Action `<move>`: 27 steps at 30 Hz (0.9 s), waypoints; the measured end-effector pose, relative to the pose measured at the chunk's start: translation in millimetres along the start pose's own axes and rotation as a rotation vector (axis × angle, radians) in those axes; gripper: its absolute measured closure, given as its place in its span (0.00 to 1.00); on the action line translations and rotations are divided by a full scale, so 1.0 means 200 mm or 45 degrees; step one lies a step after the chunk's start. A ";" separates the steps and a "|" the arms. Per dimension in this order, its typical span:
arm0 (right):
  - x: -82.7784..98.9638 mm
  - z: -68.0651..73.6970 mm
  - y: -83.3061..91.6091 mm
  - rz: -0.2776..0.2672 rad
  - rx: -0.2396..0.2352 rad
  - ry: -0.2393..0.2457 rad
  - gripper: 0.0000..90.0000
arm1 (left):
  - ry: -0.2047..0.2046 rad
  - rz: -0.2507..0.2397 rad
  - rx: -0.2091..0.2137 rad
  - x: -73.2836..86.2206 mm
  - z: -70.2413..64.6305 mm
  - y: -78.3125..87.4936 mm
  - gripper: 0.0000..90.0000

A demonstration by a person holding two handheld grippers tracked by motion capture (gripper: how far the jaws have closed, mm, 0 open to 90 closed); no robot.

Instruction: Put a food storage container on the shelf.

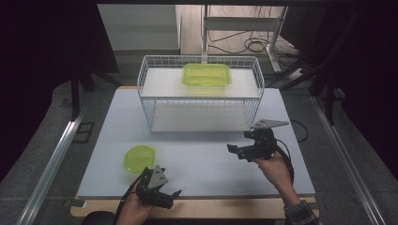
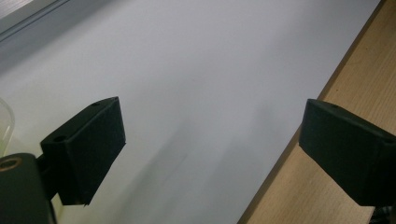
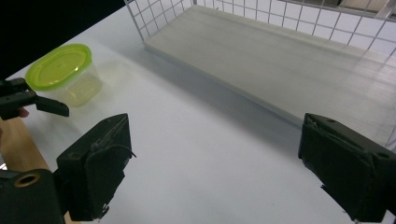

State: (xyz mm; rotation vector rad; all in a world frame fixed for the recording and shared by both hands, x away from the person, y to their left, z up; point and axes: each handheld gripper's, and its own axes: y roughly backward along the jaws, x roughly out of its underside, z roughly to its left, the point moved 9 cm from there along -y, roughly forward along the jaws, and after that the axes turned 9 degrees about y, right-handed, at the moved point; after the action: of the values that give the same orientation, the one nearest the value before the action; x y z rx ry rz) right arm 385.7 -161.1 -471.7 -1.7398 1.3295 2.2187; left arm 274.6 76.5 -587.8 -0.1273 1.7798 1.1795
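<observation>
Left gripper [image 1: 165, 193] nearest camera, at table's [image 1: 206, 164] front edge, jaws spread wide, nothing between them. Round green-lidded tub [image 1: 139, 158] just beyond it, on table, untouched. Likely step: pick up tub. Approach level from side, centre jaws either side of clear wall below lid, close gently; thin plastic may flex or skid. Wire basket [image 1: 201, 93] behind holds rectangular green box [image 1: 207, 74] on upper shelf. Right gripper [image 1: 241, 151] low over table, jaws spread, empty; keep clear.
</observation>
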 end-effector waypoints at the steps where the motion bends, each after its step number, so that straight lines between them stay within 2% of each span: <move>1: 0.00 0.00 0.00 0.000 0.000 0.000 0.11 | 0.001 0.001 -0.001 0.00 0.00 0.00 0.08; 5: 0.07 0.02 0.00 -0.010 0.006 -0.006 0.11 | 0.005 0.004 -0.003 0.00 0.00 0.00 0.08; 8: 0.14 0.03 -0.02 0.008 0.016 0.000 0.11 | 0.008 0.005 -0.002 0.00 0.00 0.00 0.08; 20: 0.35 0.06 -0.06 0.037 0.052 0.025 0.10 | 0.008 0.006 -0.002 0.00 0.00 0.00 0.08; 23: 0.39 0.07 -0.07 0.050 0.050 0.030 0.10 | 0.005 0.009 -0.001 0.00 0.00 0.00 0.07; 27: 0.48 0.09 -0.10 0.104 0.040 0.027 0.09 | 0.002 0.008 0.001 0.00 -0.01 0.00 0.07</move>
State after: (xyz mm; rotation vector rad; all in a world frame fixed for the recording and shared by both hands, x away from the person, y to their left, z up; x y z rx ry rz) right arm 345.3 -181.0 -559.5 -1.7343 1.4576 2.2132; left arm 273.1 75.2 -587.3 -0.1221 1.7828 1.1836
